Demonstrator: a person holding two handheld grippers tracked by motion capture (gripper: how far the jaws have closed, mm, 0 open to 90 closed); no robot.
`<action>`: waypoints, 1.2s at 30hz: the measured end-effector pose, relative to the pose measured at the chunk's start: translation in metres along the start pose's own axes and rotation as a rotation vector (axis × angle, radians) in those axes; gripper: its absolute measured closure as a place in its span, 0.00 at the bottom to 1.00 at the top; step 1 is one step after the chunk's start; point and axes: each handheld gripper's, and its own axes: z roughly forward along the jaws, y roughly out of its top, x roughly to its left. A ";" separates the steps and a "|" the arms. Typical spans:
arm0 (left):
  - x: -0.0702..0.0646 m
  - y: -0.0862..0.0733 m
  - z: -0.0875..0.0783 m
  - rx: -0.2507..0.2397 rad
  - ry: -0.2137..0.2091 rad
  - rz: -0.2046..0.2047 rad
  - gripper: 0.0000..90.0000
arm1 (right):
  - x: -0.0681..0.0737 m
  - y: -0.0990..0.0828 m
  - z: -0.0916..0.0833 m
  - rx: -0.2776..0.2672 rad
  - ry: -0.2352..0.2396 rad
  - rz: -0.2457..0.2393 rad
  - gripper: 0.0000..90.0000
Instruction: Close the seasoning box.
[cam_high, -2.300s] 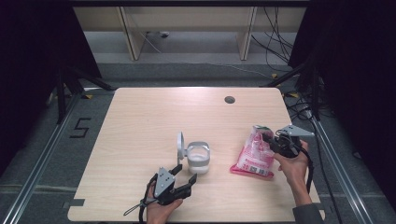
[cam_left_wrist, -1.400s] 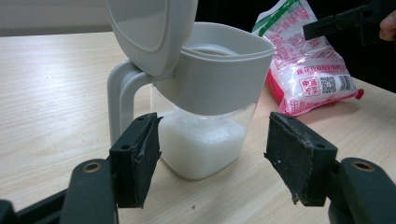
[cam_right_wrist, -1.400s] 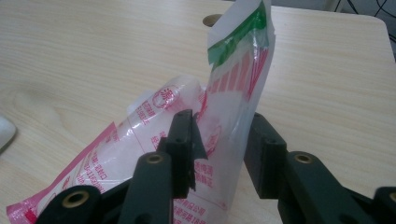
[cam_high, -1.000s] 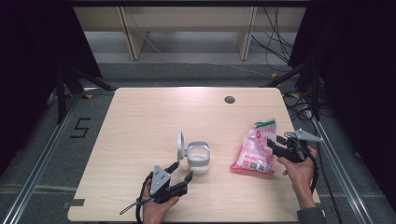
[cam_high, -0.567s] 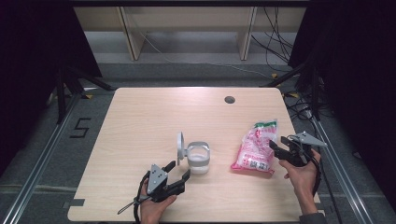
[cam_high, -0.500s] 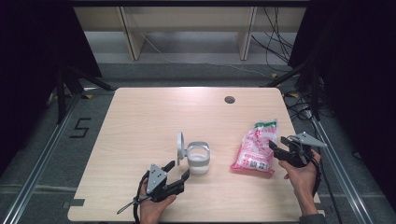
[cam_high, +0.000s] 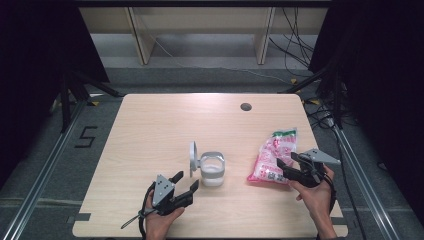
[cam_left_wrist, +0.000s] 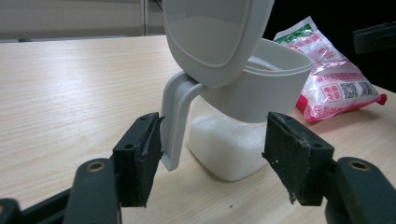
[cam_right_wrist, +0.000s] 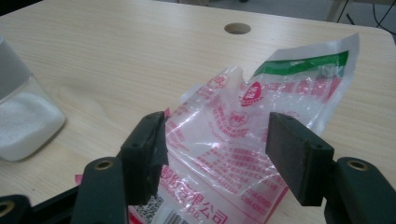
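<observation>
pink bag (cam_high: 272, 157): lying flat, right side of table (cam_high: 150, 130). right gripper (cam_high: 286, 168): at bag's near end, jaws wide, just been opening, empty. left gripper (cam_high: 184, 183): jaws wide, empty, just near white lidded container (cam_high: 210, 169), lid up.

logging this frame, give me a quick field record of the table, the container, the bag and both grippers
table: light wood, round hole near far edge
container: clear jar, white grains inside, grey lid flipped up
bag: pink and white plastic bag, lying flat, right of jar
left gripper: open, just short of jar, touching nothing
right gripper: open, jaws have just been opening, at bag's near edge, bag not pinched
</observation>
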 end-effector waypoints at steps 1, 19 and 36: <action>0.002 0.000 -0.001 -0.002 -0.002 0.011 0.43 | 0.001 -0.001 0.000 0.001 0.000 -0.001 0.43; 0.022 0.003 -0.008 -0.012 0.003 0.058 0.99 | 0.025 -0.008 -0.005 -0.007 0.089 -0.052 0.42; 0.020 0.028 -0.004 -0.019 -0.035 0.093 0.99 | 0.033 -0.014 -0.009 -0.006 0.113 -0.095 0.42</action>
